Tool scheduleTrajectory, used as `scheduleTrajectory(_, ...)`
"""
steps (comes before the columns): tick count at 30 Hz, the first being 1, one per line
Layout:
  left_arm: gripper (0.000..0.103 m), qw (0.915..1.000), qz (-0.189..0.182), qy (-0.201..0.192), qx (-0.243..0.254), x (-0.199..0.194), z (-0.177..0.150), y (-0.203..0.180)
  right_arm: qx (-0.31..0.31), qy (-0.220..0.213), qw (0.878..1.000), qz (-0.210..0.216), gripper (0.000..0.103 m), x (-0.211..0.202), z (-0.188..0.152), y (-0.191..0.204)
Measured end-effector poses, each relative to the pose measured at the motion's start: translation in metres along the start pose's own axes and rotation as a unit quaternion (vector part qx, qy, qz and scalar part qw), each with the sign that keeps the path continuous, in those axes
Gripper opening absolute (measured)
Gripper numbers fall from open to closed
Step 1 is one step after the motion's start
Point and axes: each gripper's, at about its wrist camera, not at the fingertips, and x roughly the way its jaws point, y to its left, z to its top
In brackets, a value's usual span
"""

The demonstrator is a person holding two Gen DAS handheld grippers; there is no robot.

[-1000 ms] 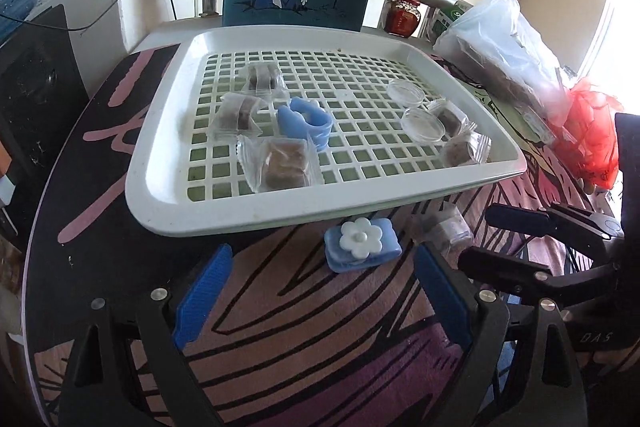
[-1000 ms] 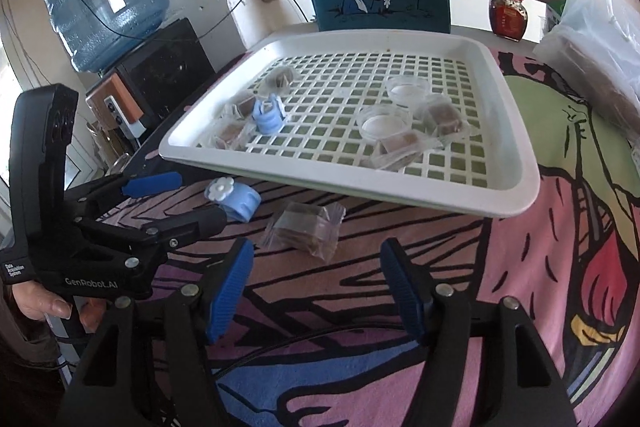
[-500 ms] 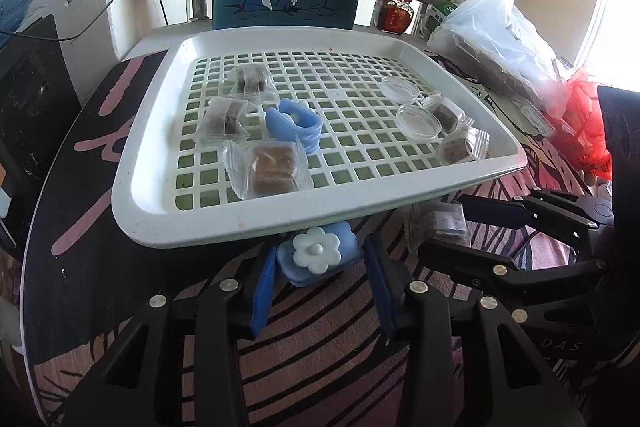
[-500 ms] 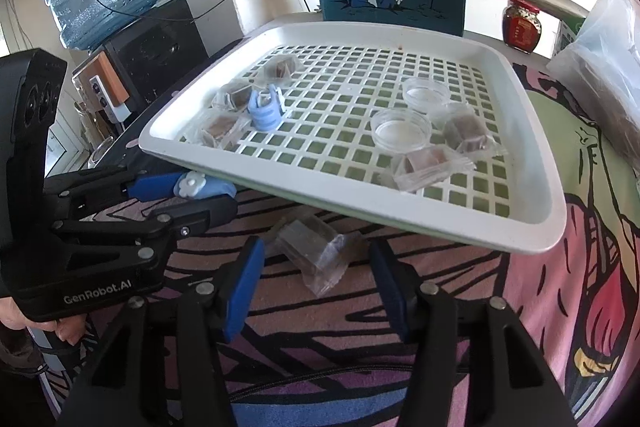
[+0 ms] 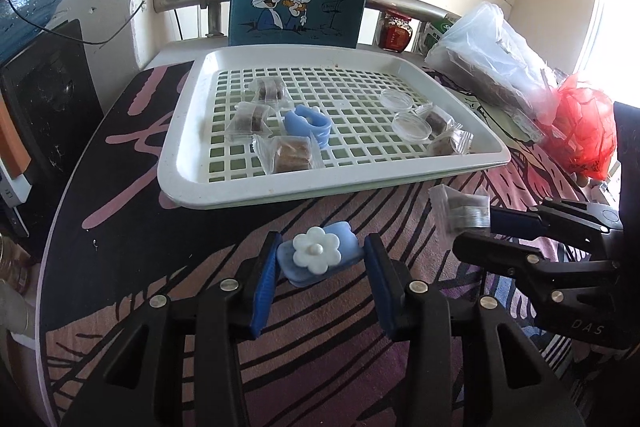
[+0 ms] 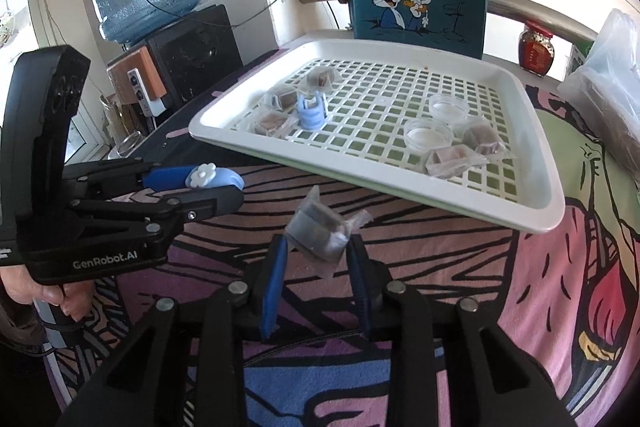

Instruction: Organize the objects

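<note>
We see the left gripper (image 5: 320, 261) closed on a blue clip with a white flower (image 5: 318, 257), its blue pads pressing both sides, held just in front of the white slotted tray (image 5: 180, 163). The right gripper (image 6: 316, 247), whose jaws have just been closing, pinches a clear wrapped brown sweet (image 6: 322, 233) near the tray's front rim. On the tray lie five more wrapped sweets, a second blue clip (image 5: 308, 125) and two clear round lids (image 5: 410, 126)
</note>
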Motion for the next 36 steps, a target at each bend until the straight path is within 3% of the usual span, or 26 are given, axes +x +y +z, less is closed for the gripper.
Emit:
scheduleTrajectory(5, 0.041, 0.9997, -0.004, -0.018, 0.013, -0.006, 0.000, -0.005, 0.008, -0.024, 1.000, -0.009, 0.030, -0.007, -0.003, -0.005)
scheduleTrajectory(16, 0.041, 0.9995, 0.003, -0.030, 0.003, -0.010, 0.000, 0.000, 0.054, -0.050, 0.997, 0.014, 0.030, -0.016, -0.005, -0.023)
scheduleTrajectory(27, 0.041, 0.9982, 0.007, -0.059, 0.005, -0.021, -0.002, -0.002, 0.030, -0.067, 0.997, 0.012, 0.030, -0.023, -0.007, -0.013)
scheduleTrajectory(36, 0.041, 0.9983, 0.005, -0.059, 0.002, -0.021, -0.002, -0.001, 0.014, -0.070, 0.997, 0.002, 0.030, -0.026, -0.008, -0.006)
